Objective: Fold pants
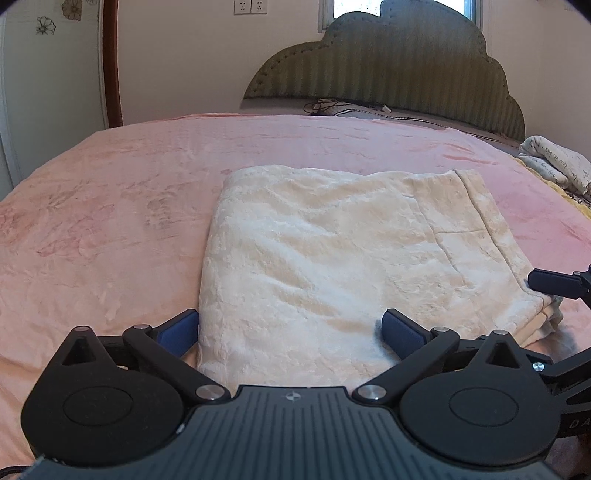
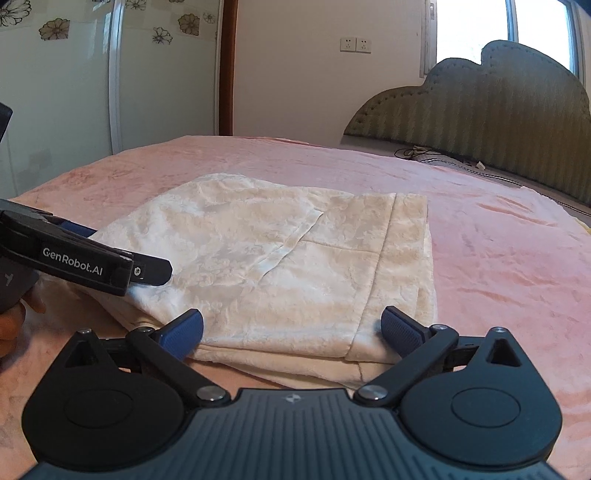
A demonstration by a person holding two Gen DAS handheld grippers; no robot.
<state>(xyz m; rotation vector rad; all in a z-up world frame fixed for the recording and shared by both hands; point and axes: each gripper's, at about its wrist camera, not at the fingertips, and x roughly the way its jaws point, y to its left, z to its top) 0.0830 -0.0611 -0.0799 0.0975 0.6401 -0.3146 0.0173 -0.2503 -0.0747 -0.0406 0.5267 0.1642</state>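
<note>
The left tongs (image 1: 290, 328) stand spread wide at the bottom of the left wrist view, one blue pad on the pink blanket just beside the near left edge of the pants (image 1: 354, 258), the other resting on the cloth itself, with nothing pinched. The right tongs (image 2: 291, 328) are spread too, low in the right wrist view, their blue pads lying against the near edge of the pants (image 2: 295, 254) towards its right corner, holding nothing. The pants lie in the middle of both frames as a flat cream rectangle, already folded into several layers whose edges show stacked at the near right corner; a seam and a wide hem band run down the right part. The cloth looks plush, soft and light, so it will probably sag and slide layer on layer; I judge the best hold is at the near corners, pinching all layers together, and the fleecy nap should give fair grip. They lie on a bed (image 1: 110, 206) covered by a pink velvety blanket, itself soft and yielding. Beyond it, a scalloped green headboard (image 1: 406, 62) fills the upper right, cables lie at its foot, wall sockets (image 1: 250, 6) sit at the top, and a printed bundle of cloth (image 1: 554, 162) lies at the right edge.
</note>
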